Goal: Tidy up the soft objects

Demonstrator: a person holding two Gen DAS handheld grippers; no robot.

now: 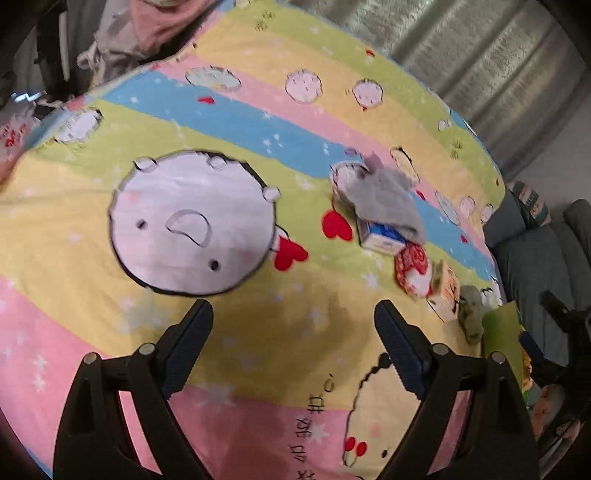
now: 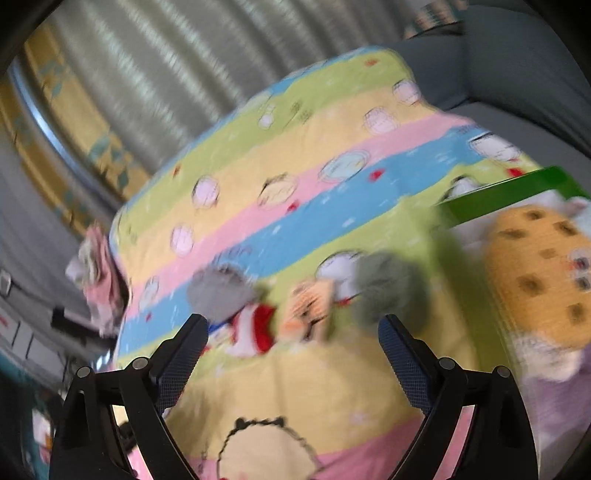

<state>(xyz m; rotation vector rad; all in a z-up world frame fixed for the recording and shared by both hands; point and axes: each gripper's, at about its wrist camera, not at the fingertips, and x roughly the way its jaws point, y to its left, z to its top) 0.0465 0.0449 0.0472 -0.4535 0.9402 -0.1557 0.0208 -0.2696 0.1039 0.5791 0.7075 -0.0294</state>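
Note:
A row of small soft things lies on a striped cartoon bedsheet (image 1: 229,325). In the left wrist view a grey cloth (image 1: 384,199) drapes over a blue-and-white packet (image 1: 382,238), beside a red-and-white pouch (image 1: 412,269), an orange printed packet (image 1: 445,291) and a grey-green plush (image 1: 471,314). My left gripper (image 1: 293,325) is open over bare sheet, left of that row. The blurred right wrist view shows the grey cloth (image 2: 218,291), red-and-white pouch (image 2: 255,328), orange packet (image 2: 310,306) and grey plush (image 2: 388,291). My right gripper (image 2: 291,332) is open just short of them, holding nothing.
A green box (image 2: 509,192) holding a cookie-patterned plush (image 2: 543,273) stands at the right. Pink and grey clothes (image 1: 147,33) are heaped at the sheet's far left corner. Grey curtains (image 1: 480,62) hang behind, and a grey cushion (image 1: 535,266) lies at the right edge.

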